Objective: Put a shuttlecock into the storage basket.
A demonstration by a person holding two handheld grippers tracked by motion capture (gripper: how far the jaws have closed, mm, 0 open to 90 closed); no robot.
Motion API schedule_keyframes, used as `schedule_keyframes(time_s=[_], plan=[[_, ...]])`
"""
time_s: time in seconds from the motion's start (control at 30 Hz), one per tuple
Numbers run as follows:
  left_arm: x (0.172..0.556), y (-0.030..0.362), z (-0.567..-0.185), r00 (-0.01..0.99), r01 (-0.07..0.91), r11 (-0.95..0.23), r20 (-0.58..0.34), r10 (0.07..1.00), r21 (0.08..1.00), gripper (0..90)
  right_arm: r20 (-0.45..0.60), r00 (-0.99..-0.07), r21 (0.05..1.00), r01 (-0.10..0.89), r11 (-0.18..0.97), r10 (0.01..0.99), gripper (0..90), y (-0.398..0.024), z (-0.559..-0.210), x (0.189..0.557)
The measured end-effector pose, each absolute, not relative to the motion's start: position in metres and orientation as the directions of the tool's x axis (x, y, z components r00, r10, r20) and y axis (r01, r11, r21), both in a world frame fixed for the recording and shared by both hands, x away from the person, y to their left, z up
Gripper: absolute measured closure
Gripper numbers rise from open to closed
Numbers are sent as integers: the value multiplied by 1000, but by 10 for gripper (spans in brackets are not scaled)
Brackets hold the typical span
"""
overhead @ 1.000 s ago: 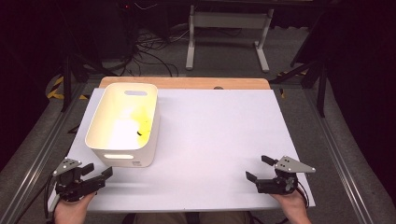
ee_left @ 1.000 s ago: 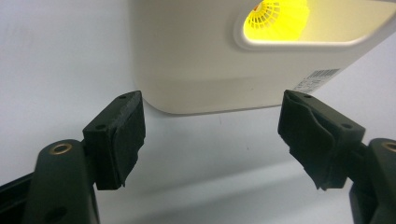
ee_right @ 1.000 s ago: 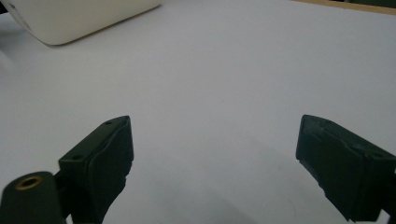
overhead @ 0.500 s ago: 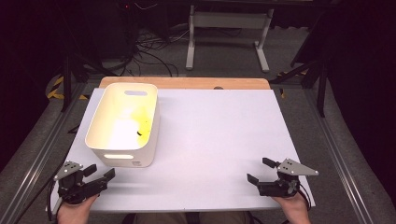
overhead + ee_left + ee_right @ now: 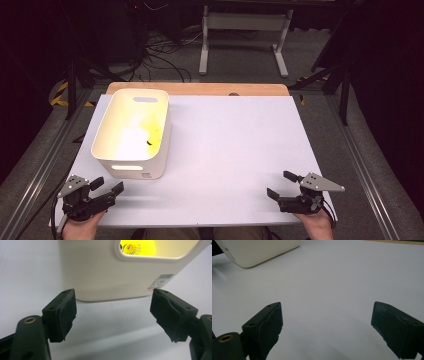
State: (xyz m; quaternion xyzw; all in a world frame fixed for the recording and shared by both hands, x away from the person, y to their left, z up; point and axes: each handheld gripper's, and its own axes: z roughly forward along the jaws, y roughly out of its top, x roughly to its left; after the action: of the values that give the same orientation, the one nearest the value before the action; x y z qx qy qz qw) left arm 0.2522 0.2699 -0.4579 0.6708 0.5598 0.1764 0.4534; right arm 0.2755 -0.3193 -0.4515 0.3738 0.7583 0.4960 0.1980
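Observation:
A cream plastic bin stands on the left half of the white table, glowing yellow inside with a small dark spot on its floor. Through its handle slot I see a yellow shuttlecock in the left gripper view. My left gripper rests open at the table's near left corner, just short of the bin's front wall, nothing between its jaws. My right gripper is open and empty at the near right corner, pointing left across bare table, with the bin far off.
A wooden strip runs along the table's far edge. Beyond it are a metal stand and cables on the floor. Grey rails flank the table on both sides.
Both grippers have drawn back slightly toward the table's near edge. The bin has not moved.

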Motion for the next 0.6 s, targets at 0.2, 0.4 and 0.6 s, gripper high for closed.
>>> schedule_keyframes(time_s=[0.2, 0.4, 0.6], plan=[[250, 269, -459, 321, 589, 33, -271, 907, 807, 221, 70, -637, 898, 376, 230, 767, 111, -320, -452, 274], [252, 267, -462, 333, 592, 19, -266, 905, 806, 220, 93, -617, 902, 384, 196, 781, 111, -326, -452, 272], [253, 267, -465, 342, 594, 8, -262, 903, 804, 217, 102, -622, 893, 401, 204, 777, 110, -326, -454, 274]])
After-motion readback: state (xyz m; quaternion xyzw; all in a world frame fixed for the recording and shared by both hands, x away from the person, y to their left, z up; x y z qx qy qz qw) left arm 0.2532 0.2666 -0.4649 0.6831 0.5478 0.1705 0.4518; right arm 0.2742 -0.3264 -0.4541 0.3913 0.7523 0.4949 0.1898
